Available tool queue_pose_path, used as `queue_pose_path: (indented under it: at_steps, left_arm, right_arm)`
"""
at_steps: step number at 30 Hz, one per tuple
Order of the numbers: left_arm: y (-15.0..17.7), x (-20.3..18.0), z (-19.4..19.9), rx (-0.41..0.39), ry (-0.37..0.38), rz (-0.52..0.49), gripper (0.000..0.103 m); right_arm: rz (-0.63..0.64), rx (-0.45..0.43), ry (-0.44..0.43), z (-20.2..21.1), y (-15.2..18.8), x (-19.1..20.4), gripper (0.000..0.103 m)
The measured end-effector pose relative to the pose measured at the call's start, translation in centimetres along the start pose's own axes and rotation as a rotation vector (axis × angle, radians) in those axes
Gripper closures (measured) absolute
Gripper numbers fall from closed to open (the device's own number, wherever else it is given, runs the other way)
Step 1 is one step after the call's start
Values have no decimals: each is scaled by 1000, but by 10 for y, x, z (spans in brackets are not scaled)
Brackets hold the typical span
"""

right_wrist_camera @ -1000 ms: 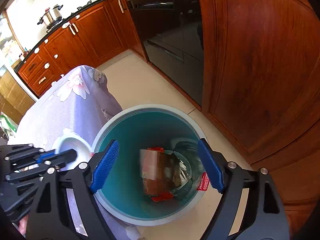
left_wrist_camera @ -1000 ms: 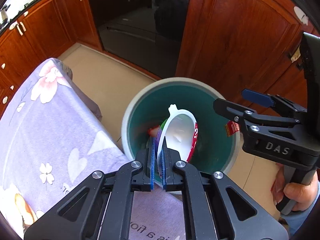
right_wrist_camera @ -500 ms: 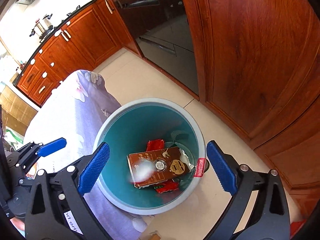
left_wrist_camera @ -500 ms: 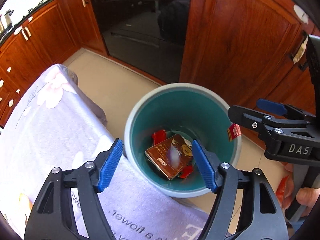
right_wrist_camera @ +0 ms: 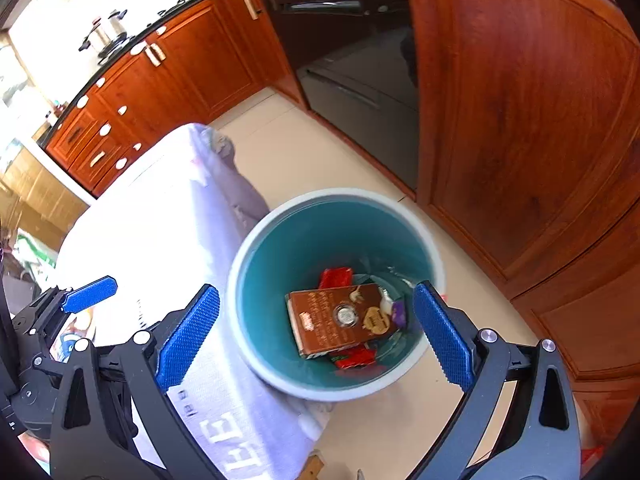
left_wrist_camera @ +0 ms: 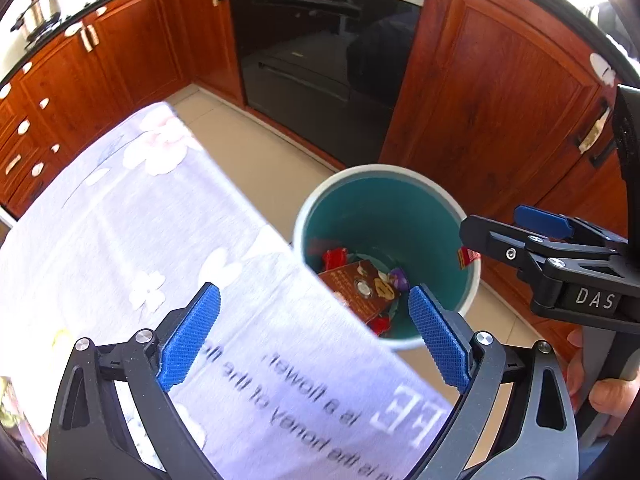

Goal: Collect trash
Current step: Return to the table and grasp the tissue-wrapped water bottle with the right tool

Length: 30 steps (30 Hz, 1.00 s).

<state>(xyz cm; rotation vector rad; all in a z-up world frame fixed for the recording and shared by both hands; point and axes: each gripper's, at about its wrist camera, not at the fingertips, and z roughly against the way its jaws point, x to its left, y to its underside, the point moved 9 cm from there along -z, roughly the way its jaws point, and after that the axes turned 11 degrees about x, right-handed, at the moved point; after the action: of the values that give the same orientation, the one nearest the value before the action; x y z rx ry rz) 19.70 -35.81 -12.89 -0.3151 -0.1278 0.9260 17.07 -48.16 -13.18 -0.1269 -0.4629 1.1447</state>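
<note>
The left claw (left_wrist_camera: pixel 314 336) is spread wide, its blue pads (left_wrist_camera: pixel 188 338) far apart with nothing between them. The right claw (right_wrist_camera: pixel 316 334) is likewise spread wide and empty. The right hand (left_wrist_camera: pixel 600 384) grips its handle, the two claws side by side.

right hand-held gripper (right_wrist_camera: pixel 316 336): spread, empty | bin (right_wrist_camera: pixel 256 240): brown carton (right_wrist_camera: pixel 340 320) inside

Your round bin (right_wrist_camera: pixel 248 344), white outside and teal inside, stands upright on the floor, right beside the cloth-covered counter. Look inside: a flat brown carton (right_wrist_camera: pixel 336 320) lies on top, with red wrappers (right_wrist_camera: pixel 335 277) and a small purple scrap (right_wrist_camera: pixel 399 312) around it.
</note>
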Motion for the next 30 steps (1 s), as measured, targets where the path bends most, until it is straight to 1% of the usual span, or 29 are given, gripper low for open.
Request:
queue_pose_path:
  at_steps: [4,8,13,20,26,30]
  left_arm:
    - [18,22,19,-14,-5,34,5]
    - [47,58,40,-36,-19,96,4]
    - [91,118,66,-61,-50,195,4]
    - [157,210,91,-64,-119,324,4]
    - [217,284,99,-53,-152,450,4]
    - [246,323,93,-33,-162,524,4]
  right_arm:
    - [55,10,-18,6,8,35,10]
    - [117,17,-60,11,17,79,10]
    - [213,34,-100,12,30,144,10]
    - [367,71,-118,8,53,235,10]
    - [444,114,-136,-4,64,294,10]
    - [468,153,-151,-19,67,322,10]
